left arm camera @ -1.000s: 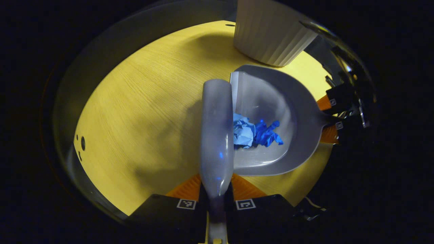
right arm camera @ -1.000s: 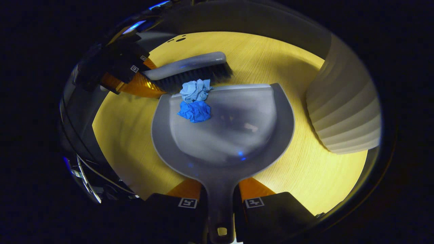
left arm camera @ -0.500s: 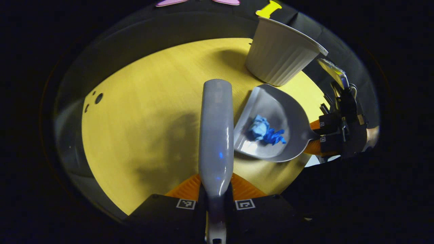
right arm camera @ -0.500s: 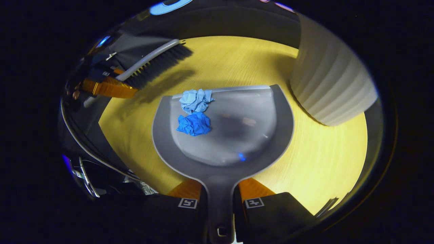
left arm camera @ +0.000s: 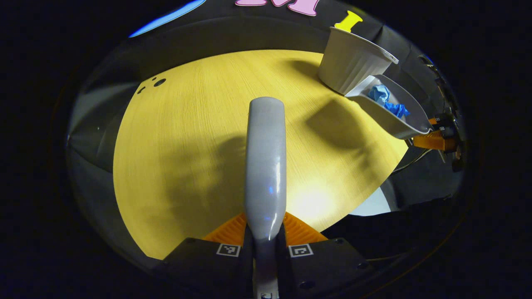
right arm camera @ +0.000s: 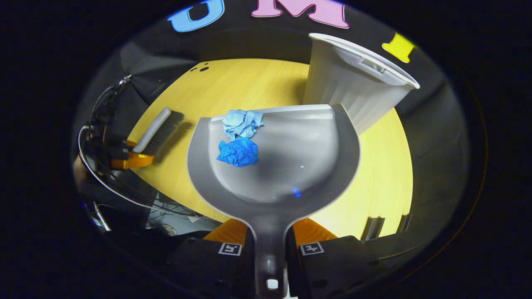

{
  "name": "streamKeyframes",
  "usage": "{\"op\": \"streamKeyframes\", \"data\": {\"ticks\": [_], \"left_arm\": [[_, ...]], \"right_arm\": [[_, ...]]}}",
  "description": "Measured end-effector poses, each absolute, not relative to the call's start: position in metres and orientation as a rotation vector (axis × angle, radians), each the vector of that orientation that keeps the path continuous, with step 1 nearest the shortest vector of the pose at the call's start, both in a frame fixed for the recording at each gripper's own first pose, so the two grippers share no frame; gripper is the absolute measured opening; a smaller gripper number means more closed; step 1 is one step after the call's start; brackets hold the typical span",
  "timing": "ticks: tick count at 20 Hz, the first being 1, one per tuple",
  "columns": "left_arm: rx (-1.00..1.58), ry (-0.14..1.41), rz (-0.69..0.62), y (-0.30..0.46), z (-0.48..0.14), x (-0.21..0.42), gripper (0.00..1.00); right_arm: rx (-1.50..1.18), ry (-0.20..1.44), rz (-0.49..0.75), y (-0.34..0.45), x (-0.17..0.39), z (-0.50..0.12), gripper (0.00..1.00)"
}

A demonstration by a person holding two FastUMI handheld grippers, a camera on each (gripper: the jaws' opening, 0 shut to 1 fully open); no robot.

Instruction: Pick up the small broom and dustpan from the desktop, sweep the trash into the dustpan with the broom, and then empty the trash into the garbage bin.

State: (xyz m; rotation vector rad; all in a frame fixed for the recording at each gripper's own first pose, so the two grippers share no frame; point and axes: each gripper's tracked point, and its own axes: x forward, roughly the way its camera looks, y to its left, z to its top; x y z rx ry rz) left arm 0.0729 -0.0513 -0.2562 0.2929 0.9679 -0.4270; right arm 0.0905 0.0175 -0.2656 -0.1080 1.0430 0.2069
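Note:
In the left gripper view my left gripper (left arm camera: 264, 234) is shut on the grey broom (left arm camera: 265, 166), held above the yellow desktop (left arm camera: 187, 137). My right gripper (right arm camera: 270, 236) is shut on the handle of the grey dustpan (right arm camera: 291, 166), raised off the desk. Two crumpled blue paper wads (right arm camera: 239, 139) lie near the pan's front lip. The white ribbed garbage bin (right arm camera: 353, 87) stands just beyond the pan, right of centre. From the left gripper view the dustpan (left arm camera: 390, 112) hangs tilted beside the bin (left arm camera: 353, 64) with the wads (left arm camera: 388, 99) inside.
The round desktop (right arm camera: 386, 182) ends close on every side, with dark cloth behind. Cables and floor (right arm camera: 166, 211) lie below the desk edge at lower left in the right gripper view. Small dark holes (left arm camera: 156, 83) mark the far side of the desktop.
The dustpan has risen off the desk with the wads in it and moved toward the bin. The broom has lifted and drawn away from the pan.

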Motion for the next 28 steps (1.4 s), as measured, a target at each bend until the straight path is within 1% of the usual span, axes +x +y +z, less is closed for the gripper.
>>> {"op": "streamKeyframes", "data": {"ticks": [1, 2, 3, 4, 6, 7, 8, 9, 10, 11, 14, 15, 16, 18, 19, 21, 23, 25, 26, 28], "left_arm": [[0.295, 0.968, -0.424, -0.043, -0.266, 0.073, 0.31], [0.3, 0.977, -0.409, -0.037, -0.27, 0.071, 0.28], [0.304, 0.974, -0.399, -0.039, -0.269, 0.068, 0.28], [0.309, 0.97, -0.393, -0.036, -0.267, 0.065, 0.24], [0.304, 0.969, -0.381, -0.03, -0.268, 0.061, 0.24], [0.298, 0.974, -0.373, -0.03, -0.269, 0.059, 0.28], [0.298, 0.973, -0.362, -0.031, -0.268, 0.059, 0.28], [0.299, 0.971, -0.35, -0.03, -0.268, 0.057, 0.24], [0.295, 0.973, -0.336, -0.03, -0.268, 0.055, 0.24], [0.28, 0.978, -0.321, -0.031, -0.268, 0.05, 0.28], [0.234, 0.993, -0.317, -0.04, -0.269, 0.04, 0.28], [0.242, 0.99, -0.31, -0.04, -0.269, 0.04, 0.28], [0.249, 0.984, -0.302, -0.038, -0.269, 0.041, 0.24], [0.225, 0.974, -0.304, -0.043, -0.271, 0.041, 0.24], [0.205, 0.976, -0.305, -0.044, -0.272, 0.04, 0.28], [0.19, 0.974, -0.3, -0.047, -0.274, 0.041, 0.28], [0.188, 0.97, -0.295, -0.048, -0.277, 0.043, 0.31], [0.164, 0.971, -0.299, -0.051, -0.278, 0.042, 0.25], [0.157, 0.973, -0.303, -0.052, -0.279, 0.043, 0.28], [0.147, 0.978, -0.299, -0.052, -0.282, 0.043, 0.28]], "right_arm": [[-0.081, 1.033, 0.189, 0.016, 0.093, -0.267, 0.36], [-0.058, 1.02, 0.174, 0.013, 0.092, -0.263, 0.36], [-0.045, 1.011, 0.168, 0.011, 0.089, -0.258, 0.36], [-0.045, 1.017, 0.163, 0.009, 0.085, -0.254, 0.36], [-0.064, 1.032, 0.171, 0.001, 0.083, -0.245, 0.36], [-0.078, 1.045, 0.185, -0.004, 0.081, -0.241, 0.36], [-0.09, 1.051, 0.2, -0.007, 0.085, -0.238, 0.36], [-0.098, 1.054, 0.207, -0.012, 0.087, -0.232, 0.36], [-0.103, 1.037, 0.206, -0.012, 0.091, -0.224, 0.36], [-0.108, 1.029, 0.216, -0.014, 0.092, -0.215, 0.35], [-0.114, 1.01, 0.196, -0.044, 0.097, -0.183, 0.36], [-0.12, 1.005, 0.189, -0.054, 0.103, -0.17, 0.36], [-0.147, 0.996, 0.178, -0.068, 0.111, -0.157, 0.35], [-0.248, 0.949, 0.132, -0.101, 0.136, -0.134, 0.36], [-0.285, 0.937, 0.11, -0.114, 0.146, -0.126, 0.36], [-0.322, 0.905, 0.077, -0.129, 0.168, -0.109, 0.36], [-0.39, 0.896, 0.046, -0.142, 0.19, -0.106, 0.36], [-0.497, 0.887, 0.028, -0.151, 0.213, -0.111, 0.36], [-0.528, 0.885, 0.025, -0.155, 0.219, -0.112, 0.36], [-0.576, 0.885, 0.008, -0.161, 0.244, -0.112, 0.36]]}}
